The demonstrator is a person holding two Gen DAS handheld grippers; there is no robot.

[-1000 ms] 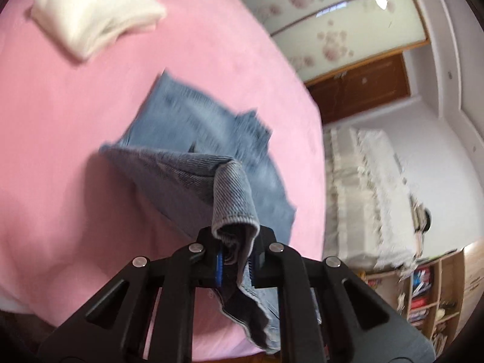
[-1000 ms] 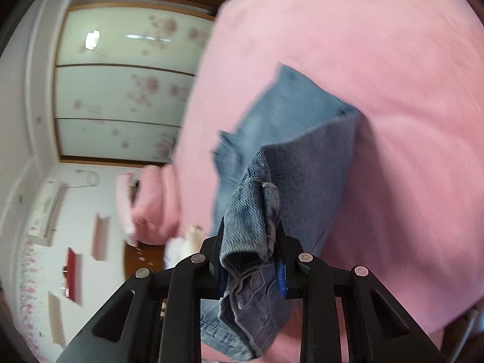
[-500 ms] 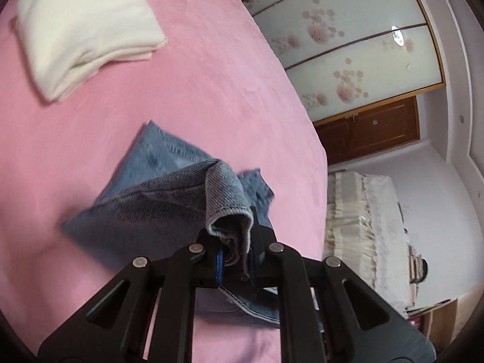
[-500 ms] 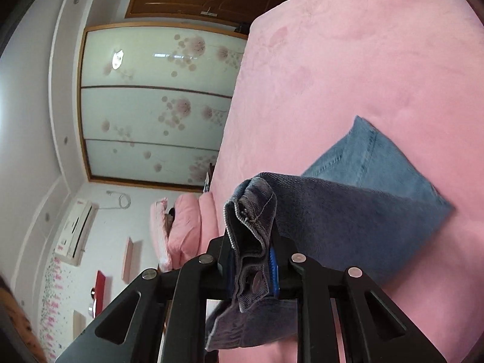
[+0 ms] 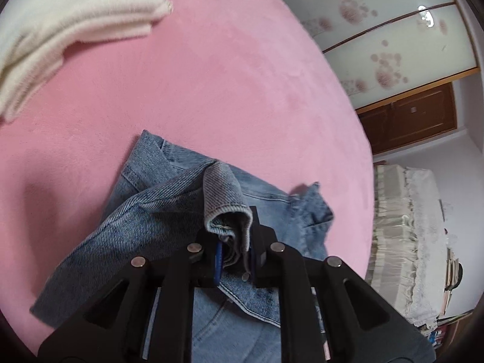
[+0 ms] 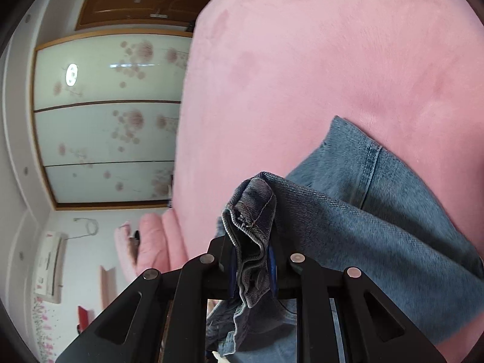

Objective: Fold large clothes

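Both grippers are clamped on bunched corners of the jeans (image 5: 169, 211), and the way they hold them makes sense for a fold: the left gripper (image 5: 234, 243) pinches a rolled hem edge, the right gripper (image 6: 252, 260) grips a thick wad of waistband, so the upper layer hangs between them like a flap to be laid over the part already flat on the pink bed (image 5: 211, 75). The right gripper's jaws have just been closing a little, with the denim squeezed between them. The lower half of the jeans rests on the bed, near its edge, and the raised layer droops close over it, so I judge the fold to be nearly laid down. A folded cream blanket (image 5: 60, 24) sits well apart, near the far side of the bed, probably finished and set aside. Much is hidden: the black gripper frames cover the near part of the jeans, I cannot tell how evenly the edges line up beneath the lifted layer, and the hands holding the tools are out of sight. A button shows in the right gripper's wad; little else of the waistband can be made out.
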